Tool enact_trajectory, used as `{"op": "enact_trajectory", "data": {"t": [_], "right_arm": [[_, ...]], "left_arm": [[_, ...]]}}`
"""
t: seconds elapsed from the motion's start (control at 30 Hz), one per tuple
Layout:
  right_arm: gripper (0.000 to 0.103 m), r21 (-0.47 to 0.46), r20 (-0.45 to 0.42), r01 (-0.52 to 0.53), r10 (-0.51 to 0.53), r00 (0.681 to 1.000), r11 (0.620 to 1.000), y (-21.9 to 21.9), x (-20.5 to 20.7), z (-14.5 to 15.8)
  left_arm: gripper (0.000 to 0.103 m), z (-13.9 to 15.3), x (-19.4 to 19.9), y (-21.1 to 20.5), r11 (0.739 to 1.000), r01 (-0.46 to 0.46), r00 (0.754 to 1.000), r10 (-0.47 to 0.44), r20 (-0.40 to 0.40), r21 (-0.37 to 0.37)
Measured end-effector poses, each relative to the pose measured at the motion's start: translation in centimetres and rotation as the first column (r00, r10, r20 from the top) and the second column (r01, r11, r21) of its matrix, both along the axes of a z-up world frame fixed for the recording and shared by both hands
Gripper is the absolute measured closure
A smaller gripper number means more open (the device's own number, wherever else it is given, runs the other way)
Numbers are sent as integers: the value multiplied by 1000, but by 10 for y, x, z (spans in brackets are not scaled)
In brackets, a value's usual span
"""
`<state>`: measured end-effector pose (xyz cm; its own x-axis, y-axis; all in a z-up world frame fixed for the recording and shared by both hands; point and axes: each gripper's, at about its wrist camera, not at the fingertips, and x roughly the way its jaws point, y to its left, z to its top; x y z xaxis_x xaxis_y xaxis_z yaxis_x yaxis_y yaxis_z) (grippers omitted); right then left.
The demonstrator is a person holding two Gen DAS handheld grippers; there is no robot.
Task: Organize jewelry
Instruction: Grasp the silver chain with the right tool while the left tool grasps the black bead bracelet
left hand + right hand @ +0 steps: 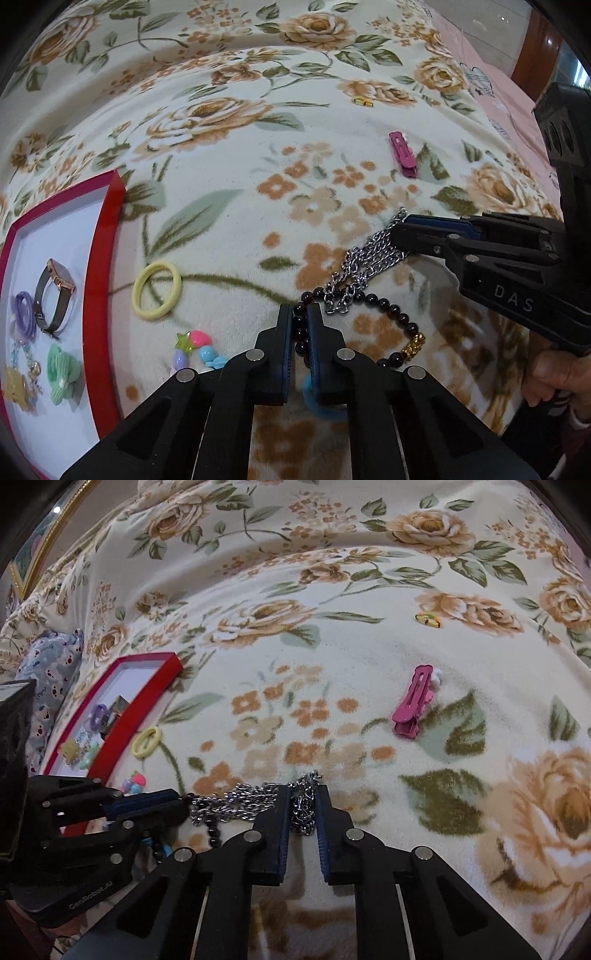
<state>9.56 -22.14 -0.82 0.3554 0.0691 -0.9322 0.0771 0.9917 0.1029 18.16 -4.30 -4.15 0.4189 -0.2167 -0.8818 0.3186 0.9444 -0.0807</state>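
Note:
My left gripper (300, 314) is shut on a dark bead bracelet (391, 314) with gold beads, lying on the floral blanket. My right gripper (303, 797) is shut on a silver chain (240, 801), which drapes over the bracelet (212, 830). In the left wrist view the right gripper (400, 230) comes in from the right with the chain (365, 258) hanging from it. The red jewelry box (107, 236) at the left holds a watch (53, 295), a purple tie and a green clip. The box (147, 701) also shows in the right wrist view.
On the blanket lie a yellow hair tie (157, 290), a colourful bead bracelet (197, 350), a pink hair clip (402, 155) and a small yellow piece (363, 101). In the right wrist view the pink clip (413, 705) lies ahead right.

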Motion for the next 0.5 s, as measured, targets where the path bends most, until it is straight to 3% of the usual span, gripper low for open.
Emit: {"op": "enact_trajectory", "data": {"t": [0.27,0.5], "right_arm": [[93,24,101,0,-2,995,1000,5,-2,36],[93,45,189,-14,6,982,999,19,-1,71]], "left_arm": [[97,22,-13,22,995,-39,998,43,38,-86],[97,64,-37,45,986,-56,990,75,122,-157]]}}
